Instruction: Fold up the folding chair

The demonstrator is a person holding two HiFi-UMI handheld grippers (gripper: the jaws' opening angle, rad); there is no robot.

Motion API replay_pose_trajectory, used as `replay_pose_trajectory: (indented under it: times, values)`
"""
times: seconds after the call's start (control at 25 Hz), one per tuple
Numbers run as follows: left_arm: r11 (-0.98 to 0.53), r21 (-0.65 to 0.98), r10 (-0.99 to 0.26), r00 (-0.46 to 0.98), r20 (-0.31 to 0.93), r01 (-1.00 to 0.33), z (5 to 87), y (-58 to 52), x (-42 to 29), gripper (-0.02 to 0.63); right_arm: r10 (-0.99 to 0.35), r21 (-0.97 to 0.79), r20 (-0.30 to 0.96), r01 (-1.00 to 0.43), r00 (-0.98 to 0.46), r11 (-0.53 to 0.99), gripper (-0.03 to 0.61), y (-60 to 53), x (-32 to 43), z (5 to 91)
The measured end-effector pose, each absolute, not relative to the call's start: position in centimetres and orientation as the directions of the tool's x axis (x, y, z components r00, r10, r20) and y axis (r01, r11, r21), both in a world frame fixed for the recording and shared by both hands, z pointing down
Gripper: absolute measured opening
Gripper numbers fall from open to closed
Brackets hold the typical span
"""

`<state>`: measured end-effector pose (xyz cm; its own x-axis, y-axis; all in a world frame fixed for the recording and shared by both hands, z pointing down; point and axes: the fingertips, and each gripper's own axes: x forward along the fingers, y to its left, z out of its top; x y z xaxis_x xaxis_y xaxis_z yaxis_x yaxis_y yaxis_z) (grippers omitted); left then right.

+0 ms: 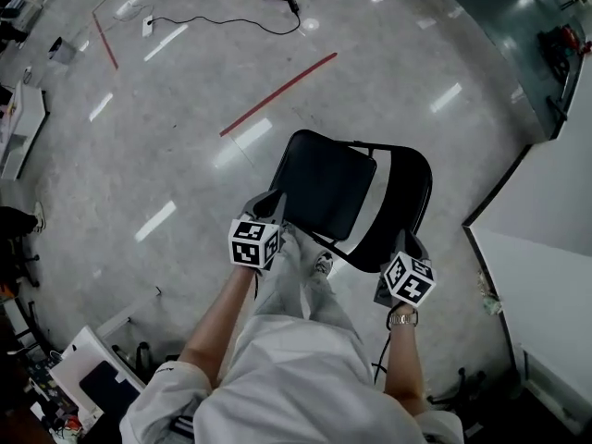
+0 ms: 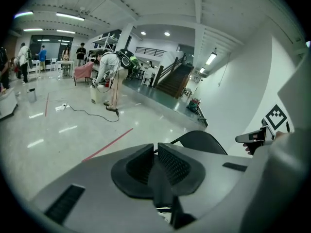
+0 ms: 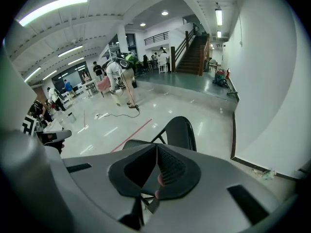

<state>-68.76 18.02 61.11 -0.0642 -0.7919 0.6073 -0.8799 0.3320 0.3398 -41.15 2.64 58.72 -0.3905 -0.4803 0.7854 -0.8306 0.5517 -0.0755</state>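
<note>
The black folding chair stands unfolded on the grey floor, its seat [image 1: 319,183] in front of my legs and its backrest [image 1: 404,202] to the right. My left gripper [image 1: 276,203] hovers at the seat's near left corner, jaws shut and empty. My right gripper [image 1: 407,242] is at the backrest's near edge, also shut with nothing in it. Whether either touches the chair I cannot tell. In the left gripper view the shut jaws [image 2: 155,150] point past the backrest [image 2: 200,141]. The right gripper view shows its shut jaws [image 3: 156,152] below the backrest [image 3: 181,131].
A red tape line [image 1: 277,93] and a black cable [image 1: 222,21] lie on the floor beyond the chair. A white partition [image 1: 546,248] runs close on the right. A white cabinet [image 1: 88,368] stands at lower left. A person [image 2: 111,72] bends over far off, near stairs [image 2: 172,81].
</note>
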Motion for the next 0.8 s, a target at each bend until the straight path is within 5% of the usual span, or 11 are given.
replay_pose_trajectory:
  times: [0.12,0.28,0.48,0.8]
  values:
    - [0.323,0.37,-0.77,-0.014,0.638,-0.871,64.3,17.6,-69.3,0.012,-0.45,-0.064,0.822,-0.842,-0.349,0.536,0.006,2.0,-40.5,61.3]
    - [0.295,0.402,-0.738,0.06,0.672,-0.867,68.8,15.9,-69.8,0.016,-0.416,-0.03,0.863,-0.853,-0.285,0.522,0.159,0.1,-39.9,65.3]
    - [0.245,0.42,-0.692,0.145,0.707,-0.874,74.2,12.9,-70.2,0.122,-0.45,0.074,0.879,-0.885,-0.16,0.46,0.225,-2.6,-38.2,68.9]
    - [0.233,0.44,-0.612,0.221,0.759,-0.867,81.6,9.6,-73.6,0.21,-0.505,0.286,0.863,-0.821,-0.004,0.494,0.229,-3.0,-38.8,69.5]
